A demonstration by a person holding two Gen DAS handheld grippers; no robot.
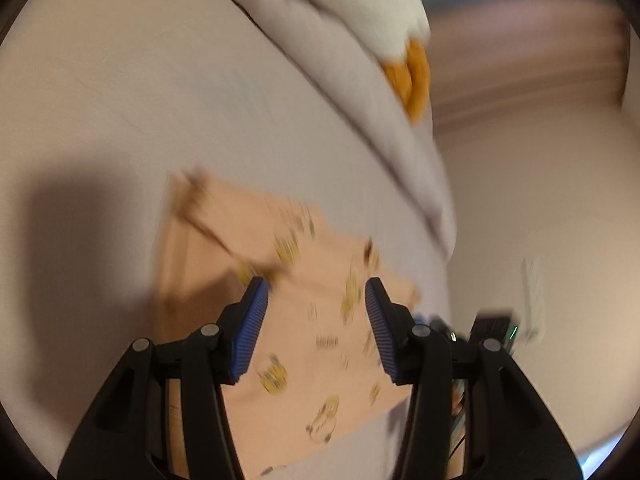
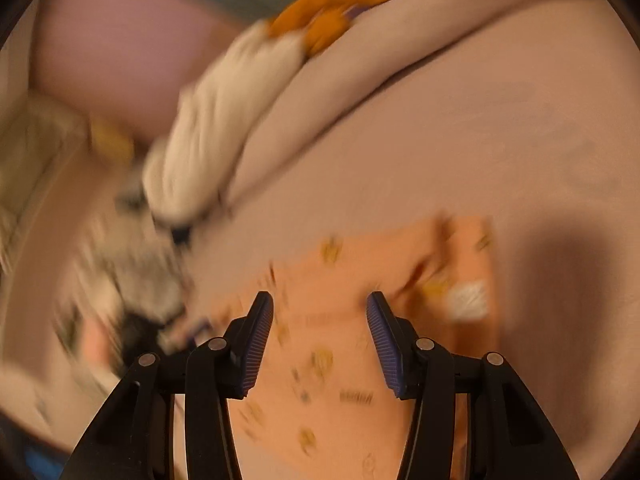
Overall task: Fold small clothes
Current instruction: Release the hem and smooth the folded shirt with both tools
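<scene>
Left tongs (image 1: 316, 300) and right tongs (image 2: 320, 312) gape, angled downward.

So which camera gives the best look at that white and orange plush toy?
The right wrist view: the plush toy shows nearly whole, blurred, lying along the pillow. The left wrist view catches only its end at the top edge.

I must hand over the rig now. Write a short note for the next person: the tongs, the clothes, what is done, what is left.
Left tongs: open, empty, above the peach garment.
Right tongs: open, empty, above the same garment.
The garment lies on the pale bed sheet, partly folded as far as the blur shows. A white and orange plush toy lies behind it, and a heap of other clothes at the left of the right view.
Left: check the fold, then fold the heap.
</scene>
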